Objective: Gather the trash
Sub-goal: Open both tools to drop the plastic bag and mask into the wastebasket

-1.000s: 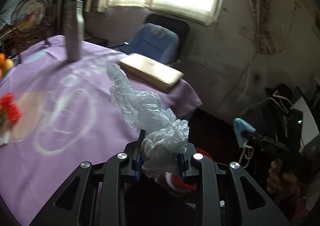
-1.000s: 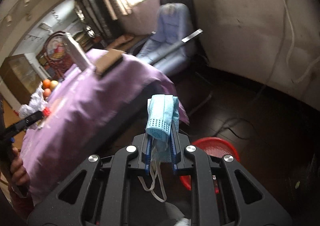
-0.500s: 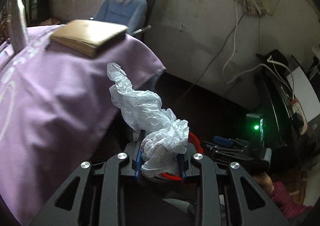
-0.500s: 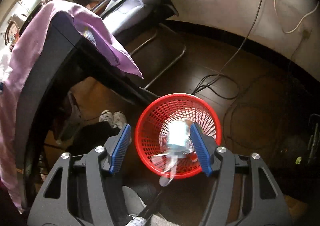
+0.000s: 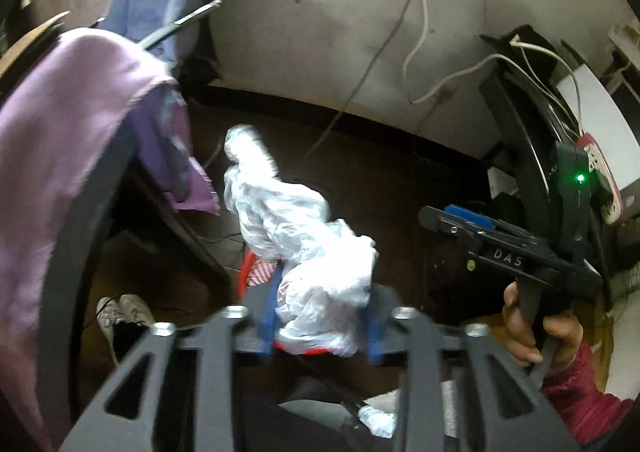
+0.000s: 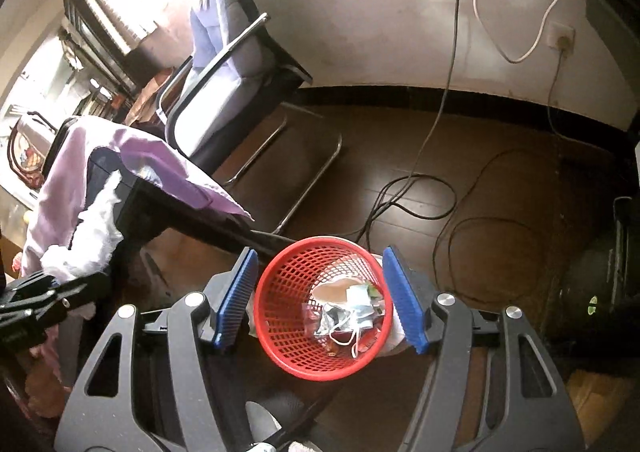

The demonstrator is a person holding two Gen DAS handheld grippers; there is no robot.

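Observation:
A crumpled white plastic bag (image 5: 304, 236) stands up between the blue pads of my left gripper (image 5: 322, 304), whose jaws are opening; the bag sits loosely in the gap. Under it shows a bit of the red mesh basket (image 5: 245, 272). In the right wrist view, my right gripper (image 6: 320, 256) hangs straight over the red basket (image 6: 280, 332), its jaws still opening with nothing between them. A blue face mask (image 6: 360, 308) lies inside the basket among other scraps. The bag (image 6: 96, 232) also shows at the left of that view.
A table with a purple cloth (image 6: 132, 156) stands left of the basket, and a padded chair (image 6: 224, 84) behind it. Black cables (image 6: 420, 192) lie on the dark floor. A pair of shoes (image 5: 120, 312) sits under the table. A hand (image 5: 524, 328) holds the right gripper.
Both grippers have come down from table height to the basket on the floor. The right gripper let go of the mask, which fell into the basket. The left jaws have widened around the bag.

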